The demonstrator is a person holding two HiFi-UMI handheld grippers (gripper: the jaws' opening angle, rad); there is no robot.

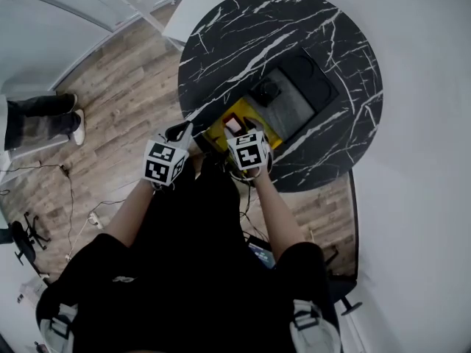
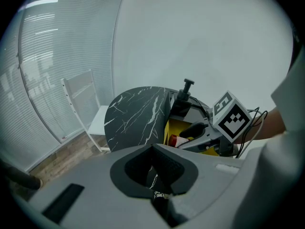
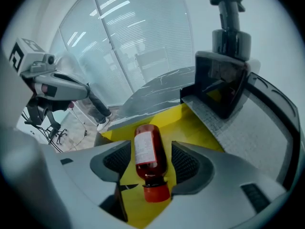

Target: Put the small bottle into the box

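The small red bottle (image 3: 148,151), with a white label and a red cap, lies on its side on the floor of the yellow box (image 3: 195,128). My right gripper (image 3: 151,147) stands open around it, a narrow gap showing at each pad. In the head view the bottle (image 1: 232,126) shows just ahead of the right gripper (image 1: 237,132), over the yellow box (image 1: 214,132) at the table's near edge. My left gripper (image 2: 155,149) is shut with nothing in it and hangs off the table's left (image 1: 179,132). From there I see the bottle (image 2: 174,140) under the right gripper (image 2: 198,132).
A grey tray (image 1: 294,103) behind the box holds a black pump dispenser (image 3: 230,30) and a black container (image 3: 220,87). The round black marble table (image 1: 243,35) has a white chair (image 1: 193,9) at its far side. A person's legs (image 1: 44,116) and cables are on the wooden floor at the left.
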